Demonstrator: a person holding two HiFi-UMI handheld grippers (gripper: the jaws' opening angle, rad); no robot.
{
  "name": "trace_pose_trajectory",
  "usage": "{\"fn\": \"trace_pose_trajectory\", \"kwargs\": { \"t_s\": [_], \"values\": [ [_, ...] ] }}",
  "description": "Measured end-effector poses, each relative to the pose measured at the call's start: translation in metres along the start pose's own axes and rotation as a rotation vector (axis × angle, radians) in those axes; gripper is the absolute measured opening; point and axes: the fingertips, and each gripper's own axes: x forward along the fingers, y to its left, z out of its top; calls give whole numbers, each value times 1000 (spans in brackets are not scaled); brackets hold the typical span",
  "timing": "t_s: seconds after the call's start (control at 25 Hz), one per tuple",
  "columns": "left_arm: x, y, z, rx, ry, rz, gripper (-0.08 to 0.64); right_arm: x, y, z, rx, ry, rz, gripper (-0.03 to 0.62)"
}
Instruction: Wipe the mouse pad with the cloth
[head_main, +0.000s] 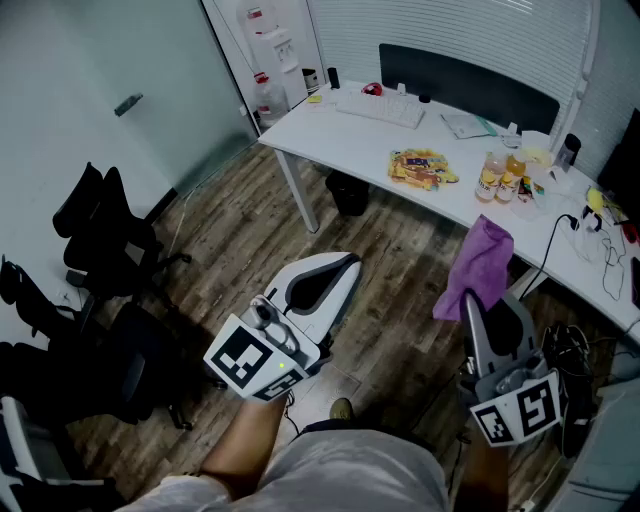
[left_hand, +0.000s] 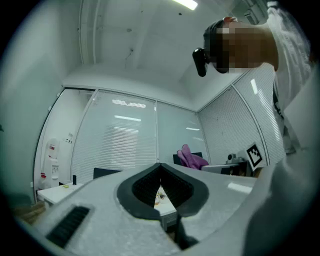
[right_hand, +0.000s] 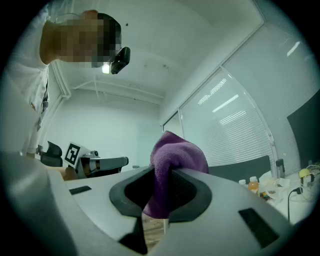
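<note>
**Purple cloth gripped in the right gripper, above the floor and short of the desk**

The purple cloth (head_main: 480, 262) is held in the air, in front of the long white desk (head_main: 340, 140) and not touching it. The right gripper (head_main: 480, 305) has its two jaws pressed on the lower part of the cloth. In the right gripper view the fabric is squeezed between the dark pads, and its free end rises above them in a rounded fold. In the head view the same end leans toward the desk.

The left gripper (head_main: 345, 268) is held at a similar height, well apart from the right one. In the left gripper view its jaws are together at the tips, with only a narrow gap lower down, and nothing is between them.

Both grippers are over the wooden floor (head_main: 250, 230). On the desk there are a white keyboard (head_main: 380, 106), a small red thing (head_main: 372, 89) just beside it, yellow packets (head_main: 422, 167) and some bottles (head_main: 500, 175). I cannot tell which thing on the desk is the mouse pad. Black chairs (head_main: 100, 230) stand at the left, near the glass wall.
</note>
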Motion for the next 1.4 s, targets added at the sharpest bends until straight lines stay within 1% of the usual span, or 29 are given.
{"fn": "trace_pose_trajectory", "kwargs": {
  "t_s": [0.24, 0.4, 0.68, 1.0, 1.2, 1.4],
  "values": [
    [12, -4, -2, 4, -1, 7, 15, -4, -14, 1, 8, -5, 4, 71],
    [20, -4, -5, 4, -3, 24, 15, -6, -26, 2, 25, -15, 16, 71],
    [34, -9, -16, 4, -3, 55, 15, -13, -49, -2, 19, -11, 33, 71],
    [43, -18, -29, 7, 16, 89, 15, -22, -69, -9, 32, 0, 53, 71],
    [50, -11, -30, 8, 17, 101, 15, -15, -74, -9, 28, 3, 68, 71],
    [62, 10, -36, 9, 7, 98, 15, 3, -84, -13, 12, 16, 62, 71]
  ]
}}
